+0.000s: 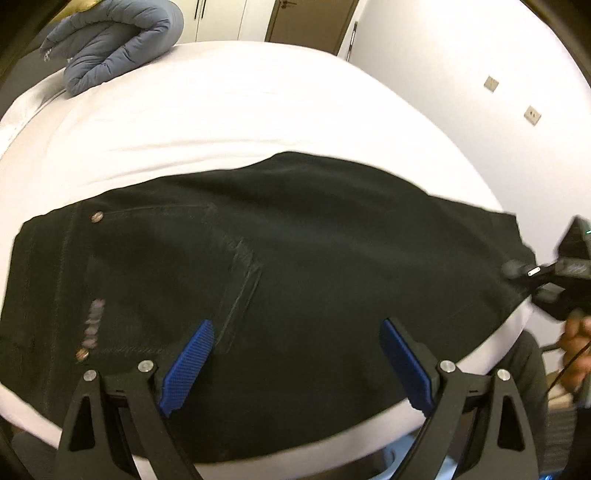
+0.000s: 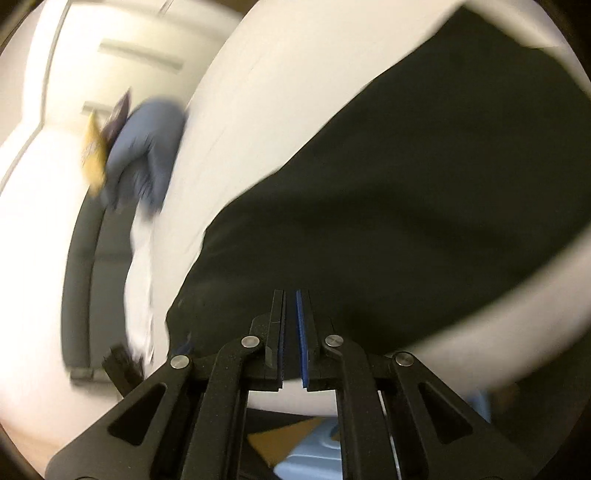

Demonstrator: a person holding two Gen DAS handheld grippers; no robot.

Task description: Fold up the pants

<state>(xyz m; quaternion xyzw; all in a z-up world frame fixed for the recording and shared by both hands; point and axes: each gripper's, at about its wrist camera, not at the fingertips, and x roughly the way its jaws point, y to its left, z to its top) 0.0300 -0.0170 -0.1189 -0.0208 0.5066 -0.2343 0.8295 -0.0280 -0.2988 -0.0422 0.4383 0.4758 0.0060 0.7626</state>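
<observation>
Black pants (image 1: 295, 258) lie flat on the white bed (image 1: 221, 122), waistband with rivets to the left, back pocket near the middle. My left gripper (image 1: 295, 332) is open, its blue pads (image 1: 188, 365) spread wide just above the near edge of the pants, holding nothing. The right gripper (image 1: 524, 273) shows at the pants' right end, at the fabric edge. In the right wrist view the pants (image 2: 406, 203) fill the frame and my right gripper (image 2: 291, 295) has its jaws nearly together over the cloth edge; whether fabric is pinched is unclear. This view is blurred.
A folded grey-blue quilted jacket (image 1: 114, 48) lies at the bed's far left corner; it also shows in the right wrist view (image 2: 147, 155). A white wall with sockets (image 1: 532, 114) stands to the right. Wardrobe doors (image 1: 306, 22) are behind the bed.
</observation>
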